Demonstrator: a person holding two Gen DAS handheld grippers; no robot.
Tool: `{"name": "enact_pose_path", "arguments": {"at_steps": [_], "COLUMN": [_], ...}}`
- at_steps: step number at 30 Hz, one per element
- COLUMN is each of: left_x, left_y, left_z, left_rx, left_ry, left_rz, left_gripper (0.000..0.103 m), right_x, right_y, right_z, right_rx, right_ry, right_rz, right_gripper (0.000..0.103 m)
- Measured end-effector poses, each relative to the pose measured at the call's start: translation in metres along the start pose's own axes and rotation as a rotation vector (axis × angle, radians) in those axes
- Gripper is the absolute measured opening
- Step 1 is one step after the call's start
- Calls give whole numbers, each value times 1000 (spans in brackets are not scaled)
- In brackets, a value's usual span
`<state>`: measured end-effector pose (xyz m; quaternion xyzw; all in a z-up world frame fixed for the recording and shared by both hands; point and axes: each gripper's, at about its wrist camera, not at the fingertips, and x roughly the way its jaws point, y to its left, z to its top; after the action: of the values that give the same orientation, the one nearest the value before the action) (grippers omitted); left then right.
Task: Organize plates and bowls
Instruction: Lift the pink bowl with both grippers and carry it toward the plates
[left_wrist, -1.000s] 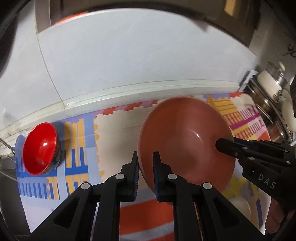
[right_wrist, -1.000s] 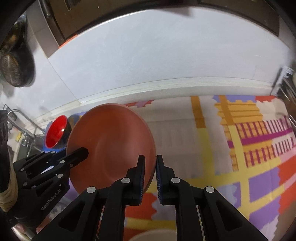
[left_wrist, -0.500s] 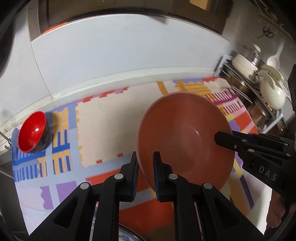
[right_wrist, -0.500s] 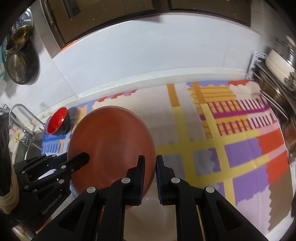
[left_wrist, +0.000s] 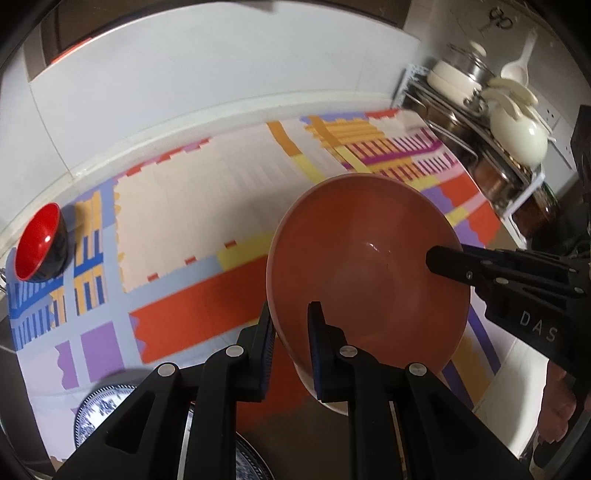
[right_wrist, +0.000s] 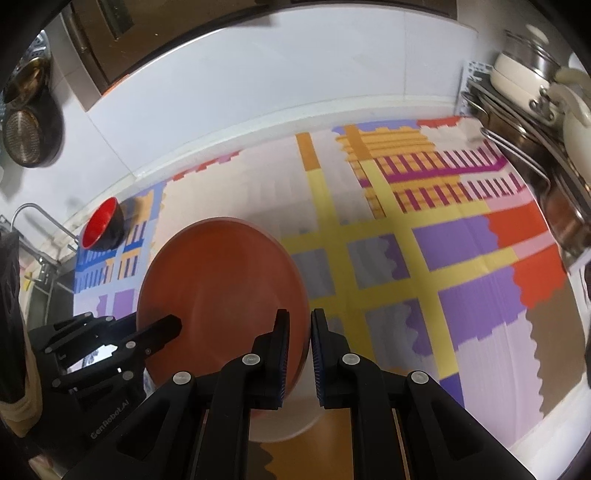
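The large terracotta-brown glazed bowl (left_wrist: 369, 266) hangs tilted above the multicoloured patterned mat (left_wrist: 192, 206), carried between both tools. The left gripper (left_wrist: 290, 325) pinches the bowl's near rim, one finger inside and one outside; the right gripper (right_wrist: 297, 332) pinches the opposite rim the same way. Far to the bowl's left, at the mat's back corner, a small red-and-black bowl (left_wrist: 38, 245) lies tipped on its side. Below the big bowl's left, a blue-and-white patterned plate (left_wrist: 99, 406) sits at the mat's front edge
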<state>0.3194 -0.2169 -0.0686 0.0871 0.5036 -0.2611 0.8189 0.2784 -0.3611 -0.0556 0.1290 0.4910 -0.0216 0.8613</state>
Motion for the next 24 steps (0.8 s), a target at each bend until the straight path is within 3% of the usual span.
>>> {"name": "enact_pose_path", "arguments": {"at_steps": [18,24], "left_x": [25,27], "left_y": [-16,-20], "left_z": [-26,-28], "left_rx": [-18,-9], "left_ry": [103,96], "left_rz": [-8,12], "left_gripper": [18,20], "right_x": [15,21], "right_y": [-13,-15], "right_z": [-31,-36], "right_rx": [6,-1], "right_ry": [70,77], "right_rz": [-15,-11], "right_gripper": [14,14]}}
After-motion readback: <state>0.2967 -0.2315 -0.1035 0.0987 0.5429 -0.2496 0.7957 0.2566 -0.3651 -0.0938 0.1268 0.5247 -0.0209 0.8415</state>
